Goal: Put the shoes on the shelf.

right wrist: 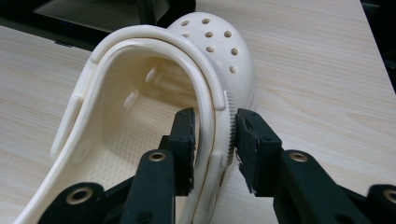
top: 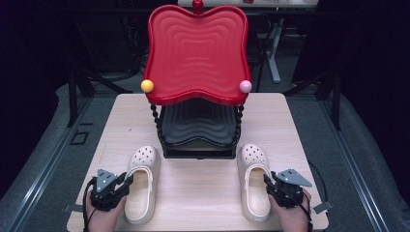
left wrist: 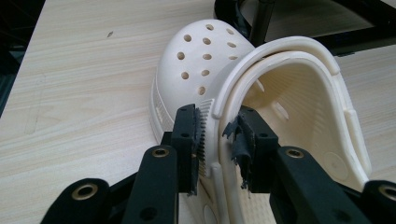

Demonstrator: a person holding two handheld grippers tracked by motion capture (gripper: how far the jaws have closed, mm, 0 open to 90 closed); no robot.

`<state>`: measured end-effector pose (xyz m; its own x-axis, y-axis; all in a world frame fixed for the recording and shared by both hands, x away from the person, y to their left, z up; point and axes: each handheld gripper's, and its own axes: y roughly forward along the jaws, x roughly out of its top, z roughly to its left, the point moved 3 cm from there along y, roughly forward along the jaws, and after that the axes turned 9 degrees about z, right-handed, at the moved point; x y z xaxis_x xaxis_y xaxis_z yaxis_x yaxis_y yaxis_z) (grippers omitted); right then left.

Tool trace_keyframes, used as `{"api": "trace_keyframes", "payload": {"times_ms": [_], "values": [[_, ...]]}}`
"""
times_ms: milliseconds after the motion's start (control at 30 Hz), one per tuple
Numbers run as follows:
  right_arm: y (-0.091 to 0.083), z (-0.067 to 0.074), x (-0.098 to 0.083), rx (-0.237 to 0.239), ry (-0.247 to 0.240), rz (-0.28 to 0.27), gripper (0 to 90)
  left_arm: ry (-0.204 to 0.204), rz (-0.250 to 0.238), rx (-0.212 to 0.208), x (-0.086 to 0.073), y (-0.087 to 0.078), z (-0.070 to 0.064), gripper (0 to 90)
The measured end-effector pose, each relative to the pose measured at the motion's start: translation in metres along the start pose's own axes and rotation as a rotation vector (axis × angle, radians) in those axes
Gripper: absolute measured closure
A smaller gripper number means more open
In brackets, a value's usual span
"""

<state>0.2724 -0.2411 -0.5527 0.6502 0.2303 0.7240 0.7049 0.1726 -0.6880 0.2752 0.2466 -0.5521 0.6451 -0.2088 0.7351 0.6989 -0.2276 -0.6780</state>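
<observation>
Two cream clogs lie on the wooden table (top: 200, 193), toes pointing away from me. My left gripper (top: 126, 182) (left wrist: 217, 123) sits at the outer side of the left clog (top: 143, 159) (left wrist: 201, 60), its jaws shut on that side wall, one pad outside and one inside. At the outer side of the right clog (top: 252, 155) (right wrist: 219, 42), my right gripper (top: 267, 182) (right wrist: 215, 123) straddles the wall. Its jaws stand open, with a thin gap at each pad. Both clogs rest flat on the table.
A two-tier rack stands behind the clogs at the table's middle, with a red wavy tray (top: 196, 53) above a black tray (top: 198, 125). A yellow ball (top: 147, 86) and a pink ball (top: 245, 86) cap its front corners. Bare wood lies between the clogs.
</observation>
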Motion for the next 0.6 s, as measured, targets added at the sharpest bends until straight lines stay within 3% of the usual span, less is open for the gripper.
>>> {"api": "trace_keyframes", "payload": {"times_ms": [400,600], "values": [[-0.0005,-0.0038,0.0075,0.039,0.007,-0.003,70.6,0.017,-0.001,-0.012,0.0008,-0.0001,0.0015,72.3],[-0.0015,-0.002,0.0082,0.025,0.018,-0.001,73.1,0.02,0.002,-0.013,0.0014,-0.0002,0.0015,72.6]]}}
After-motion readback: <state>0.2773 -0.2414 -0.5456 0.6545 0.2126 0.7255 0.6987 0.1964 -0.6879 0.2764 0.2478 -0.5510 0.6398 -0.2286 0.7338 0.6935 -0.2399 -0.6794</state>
